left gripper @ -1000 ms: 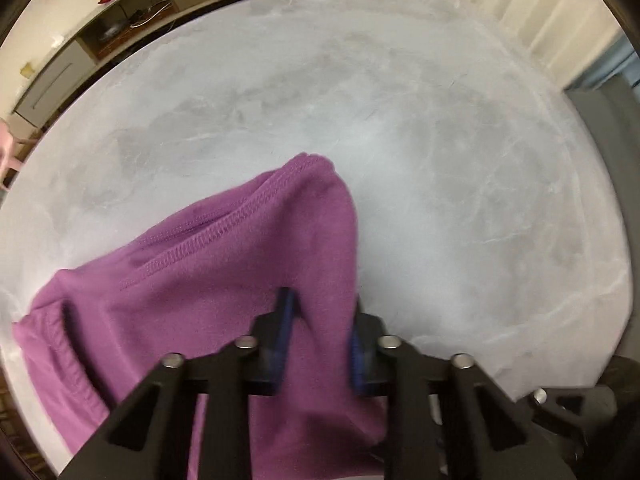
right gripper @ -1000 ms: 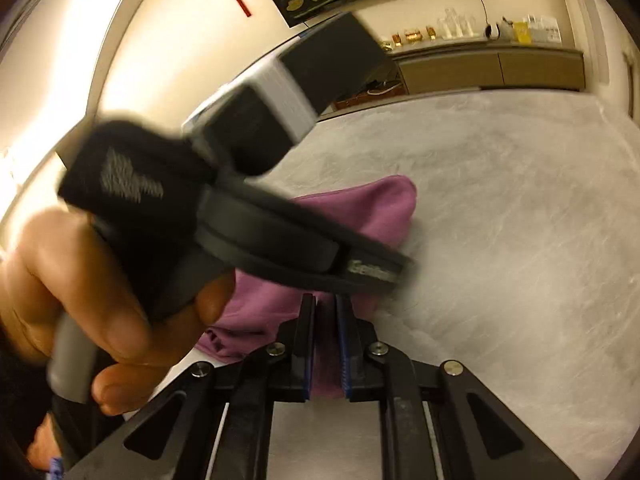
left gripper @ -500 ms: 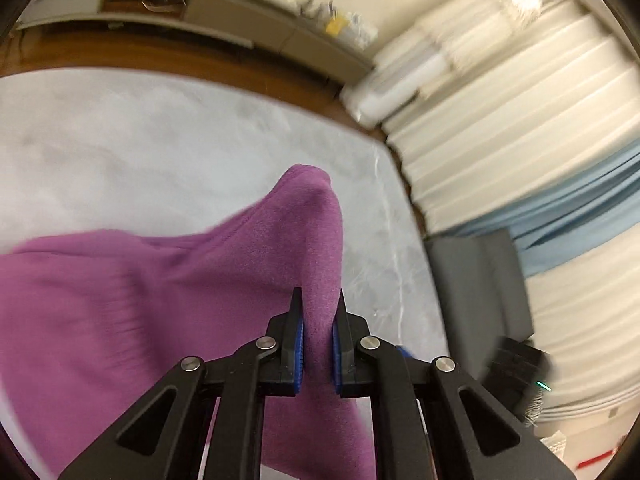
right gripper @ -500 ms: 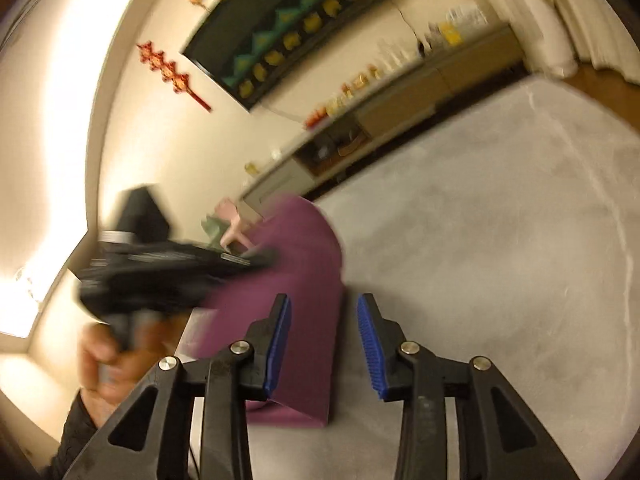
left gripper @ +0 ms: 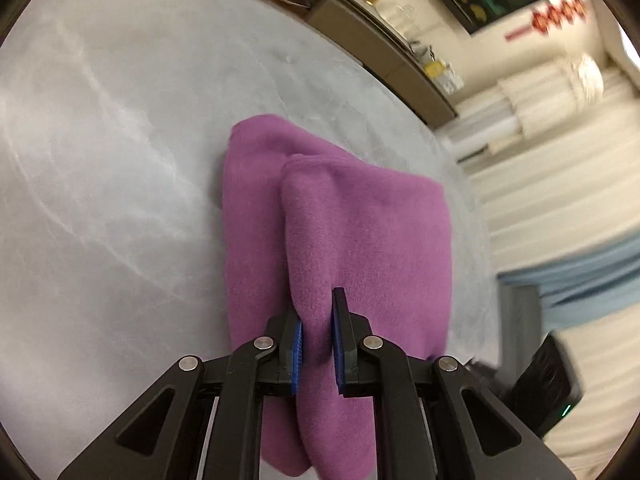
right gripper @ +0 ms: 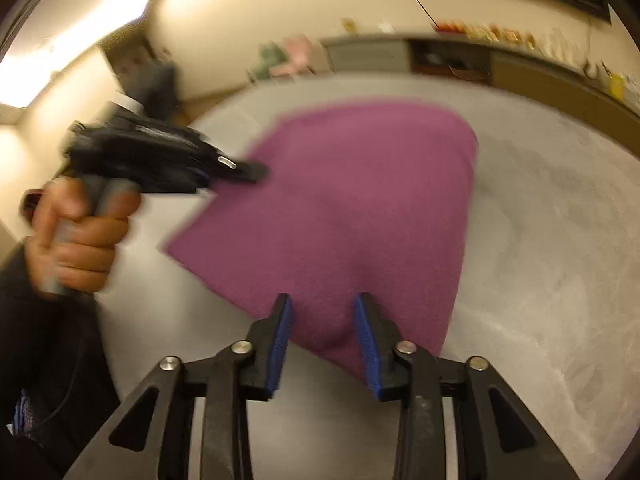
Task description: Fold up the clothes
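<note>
Purple garment now lies folded flat (earlier it hung bunched) on table

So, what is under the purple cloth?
The purple cloth lies folded on the grey table; bare table shows all around it. Under its top flap, a lower purple layer shows at the left edge. Whatever lies beneath the layers is covered.

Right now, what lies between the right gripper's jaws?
In the right wrist view, a fold of the purple cloth bulges between the right gripper's jaws, which have just been closing. Whether they press it, I cannot tell.
</note>
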Available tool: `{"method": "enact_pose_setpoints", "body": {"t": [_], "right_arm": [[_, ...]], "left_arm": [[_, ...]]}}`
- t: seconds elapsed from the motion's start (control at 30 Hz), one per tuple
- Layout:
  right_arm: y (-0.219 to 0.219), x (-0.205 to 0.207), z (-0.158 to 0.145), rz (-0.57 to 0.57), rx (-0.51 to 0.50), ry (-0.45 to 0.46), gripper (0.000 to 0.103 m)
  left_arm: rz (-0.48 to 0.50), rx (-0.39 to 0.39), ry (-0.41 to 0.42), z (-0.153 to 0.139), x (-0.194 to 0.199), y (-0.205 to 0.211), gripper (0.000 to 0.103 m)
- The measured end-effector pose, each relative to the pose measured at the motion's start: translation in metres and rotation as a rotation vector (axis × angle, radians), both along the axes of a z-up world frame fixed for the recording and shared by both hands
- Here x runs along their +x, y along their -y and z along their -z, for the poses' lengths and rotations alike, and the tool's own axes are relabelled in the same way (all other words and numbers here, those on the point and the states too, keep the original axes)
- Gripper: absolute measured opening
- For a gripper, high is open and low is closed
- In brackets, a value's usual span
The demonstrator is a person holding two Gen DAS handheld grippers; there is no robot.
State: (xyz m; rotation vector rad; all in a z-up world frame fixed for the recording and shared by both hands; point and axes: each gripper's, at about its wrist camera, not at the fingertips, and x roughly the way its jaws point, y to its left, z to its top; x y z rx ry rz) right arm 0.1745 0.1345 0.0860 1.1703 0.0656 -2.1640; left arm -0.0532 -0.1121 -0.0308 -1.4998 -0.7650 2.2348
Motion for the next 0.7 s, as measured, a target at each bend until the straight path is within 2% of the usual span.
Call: {"method": "enact_pose_setpoints", "body": {"t": [0.03,0.1,0.23,0.27,0.3,0.37,0.4,0.43,0.47,0.53,0.63,0.7], "right_arm": [[-0.005,-0.006,0.002,0.031,0.002,-0.002,0.018],[-0.014,-0.018,0.002,0.115,0.083,-0.035,0.018],[-0.021,-0.057,0.015,0.241,0.416,-0.138,0.018],[-0.024,-0.067,0.016,0.281,0.482,-0.15,0.018],[-0.029,-0.074,0.011,0.326,0.496,-0.152,0.018],[-0.025,-0.071,-0.021,0.341,0.392,-0.166,0.02],[-0.01,-0.063,-0.034,0.307,0.328,-0.171,0.022],[0.009,-0.051,-0.045,0.258,0.264,-0.169,0.032],[0.035,-0.041,-0.047,0.196,0.22,-0.165,0.048],[0.093,-0.031,-0.042,0.082,0.181,-0.167,0.059],[0.157,-0.041,-0.014,0.023,0.247,-0.175,0.059],[0.178,-0.054,0.009,0.028,0.297,-0.147,0.059]], "left_arm": [[0.014,0.0,0.001,0.002,-0.005,-0.003,0.016],[0.035,-0.001,-0.003,0.008,-0.004,-0.013,0.017],[0.096,-0.105,-0.061,0.004,-0.014,-0.046,0.021],[0.106,-0.114,-0.081,-0.003,-0.012,-0.046,0.021],[0.102,-0.08,-0.102,-0.009,-0.012,-0.039,0.022],[0.088,-0.023,-0.142,-0.022,-0.014,-0.023,0.025],[0.067,-0.028,-0.157,-0.025,-0.021,-0.012,0.029],[0.047,-0.058,-0.16,-0.025,-0.029,-0.004,0.031],[0.03,-0.09,-0.151,-0.022,-0.039,0.003,0.031],[0.005,-0.133,-0.122,-0.008,-0.059,0.012,0.031],[0.019,-0.146,-0.128,0.003,-0.07,0.016,0.032],[0.046,-0.17,-0.148,0.004,-0.07,0.014,0.033]]}}
